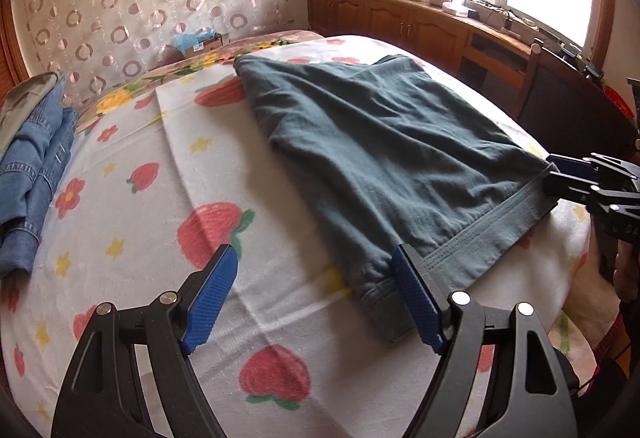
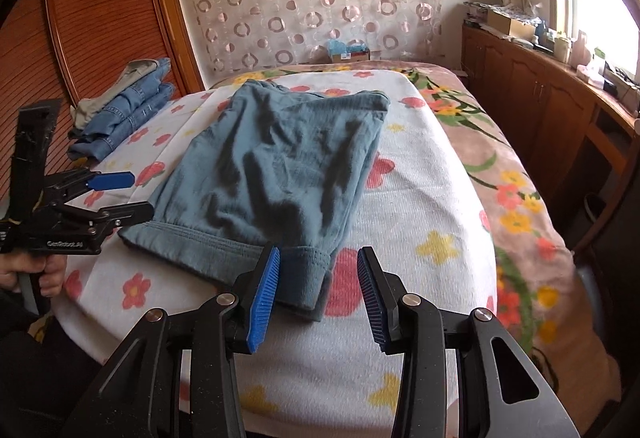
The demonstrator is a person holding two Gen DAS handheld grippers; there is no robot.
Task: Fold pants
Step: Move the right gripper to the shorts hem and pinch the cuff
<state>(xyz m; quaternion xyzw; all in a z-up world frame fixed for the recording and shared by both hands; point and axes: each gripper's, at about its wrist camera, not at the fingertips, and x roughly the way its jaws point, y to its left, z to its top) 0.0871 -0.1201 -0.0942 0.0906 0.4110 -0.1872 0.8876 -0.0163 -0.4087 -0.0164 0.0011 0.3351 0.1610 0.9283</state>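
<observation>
Lying folded on the bed [image 2: 440,198], the pants [image 2: 276,174] sit between left gripper [image 1: 312,294] and right gripper [image 2: 318,294], both with jaws apart, gripping nothing.

The bed [image 2: 440,206] carries a white blanket [image 2: 420,238] printed with strawberries and flowers, spread over a pinkish floral cover [image 2: 516,174] that shows along the right side. The teal pants [image 2: 272,174] lie folded flat on the blanket, waistband at the near edge. A stack of folded jeans [image 2: 128,106] sits at the far left, with what may be a grey garment on top.
</observation>
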